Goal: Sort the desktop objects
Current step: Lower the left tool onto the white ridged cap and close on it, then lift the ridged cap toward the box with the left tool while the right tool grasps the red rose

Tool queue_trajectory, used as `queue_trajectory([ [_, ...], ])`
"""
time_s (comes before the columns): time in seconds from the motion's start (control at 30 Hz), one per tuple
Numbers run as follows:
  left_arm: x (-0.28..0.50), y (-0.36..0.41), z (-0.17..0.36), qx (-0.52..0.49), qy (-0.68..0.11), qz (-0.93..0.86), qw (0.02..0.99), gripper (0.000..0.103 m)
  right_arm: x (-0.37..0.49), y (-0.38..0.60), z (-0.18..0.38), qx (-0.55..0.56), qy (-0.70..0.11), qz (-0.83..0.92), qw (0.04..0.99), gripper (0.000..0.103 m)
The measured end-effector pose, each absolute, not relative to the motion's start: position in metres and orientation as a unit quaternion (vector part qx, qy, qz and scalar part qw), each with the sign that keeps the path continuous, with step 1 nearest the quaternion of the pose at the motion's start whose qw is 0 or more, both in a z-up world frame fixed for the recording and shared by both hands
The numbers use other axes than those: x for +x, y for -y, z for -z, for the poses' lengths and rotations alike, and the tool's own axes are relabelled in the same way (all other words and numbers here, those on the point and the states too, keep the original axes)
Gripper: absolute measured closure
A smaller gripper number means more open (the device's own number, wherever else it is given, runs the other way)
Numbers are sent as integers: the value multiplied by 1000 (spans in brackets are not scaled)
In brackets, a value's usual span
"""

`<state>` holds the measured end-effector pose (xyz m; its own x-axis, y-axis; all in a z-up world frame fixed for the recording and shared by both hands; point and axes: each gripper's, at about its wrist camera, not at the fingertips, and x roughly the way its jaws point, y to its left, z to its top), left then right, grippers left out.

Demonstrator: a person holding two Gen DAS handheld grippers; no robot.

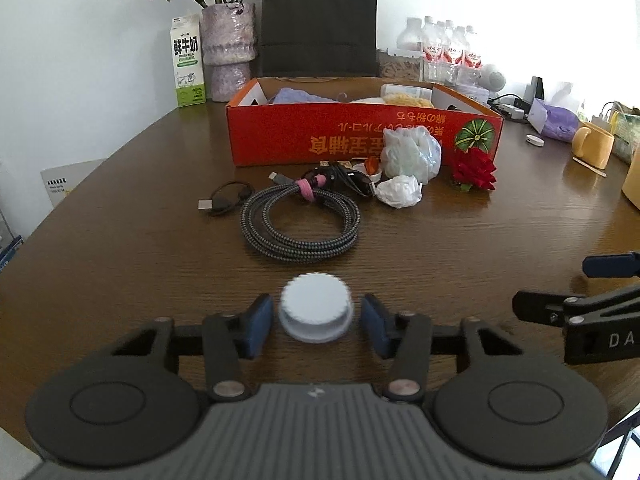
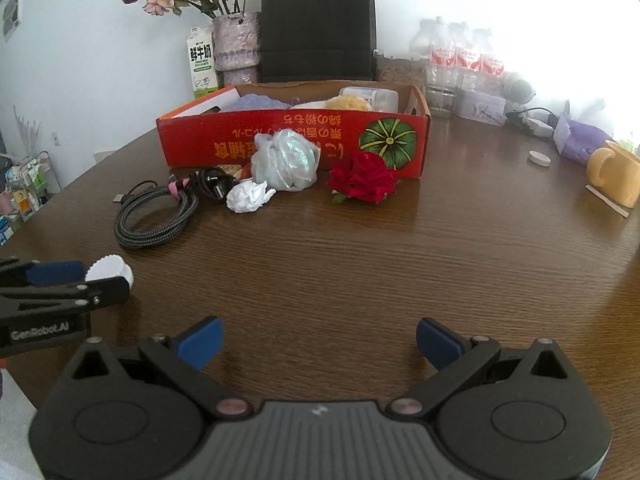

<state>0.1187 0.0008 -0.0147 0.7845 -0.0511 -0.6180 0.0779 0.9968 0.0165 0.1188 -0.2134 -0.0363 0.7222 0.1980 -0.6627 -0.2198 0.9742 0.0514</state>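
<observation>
White cap between left gripper fingers, small gaps either side, ungripped. Right gripper fingers wide open over bare desk; clutter far.

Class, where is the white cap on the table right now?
In the left wrist view the white cap sits low and central between the left gripper jaws, just in front of the coiled cable.

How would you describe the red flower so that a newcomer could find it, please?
Start at the long red cardboard box on the brown wooden table. Before its end with the green pumpkin picture lies the red fabric rose, the only red item among pale wrappers beside it.
</observation>
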Motion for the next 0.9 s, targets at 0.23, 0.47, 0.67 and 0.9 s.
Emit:
queue_trajectory([
  [0.23,121,-1,15,20,-322,44,946,62,123,212,38,-17,-358,-115,927,0],
  [0.47,120,-4,4,21,-303,51,951,62,128,211,35,-17,-354,-116,928,0],
  [0.67,127,-8,-8,21,-287,46,957,62,137,206,31,-21,-349,-120,929,0],
  [0.9,144,-10,-17,26,-279,46,959,62,156,203,23,-24,-335,-116,935,0],
])
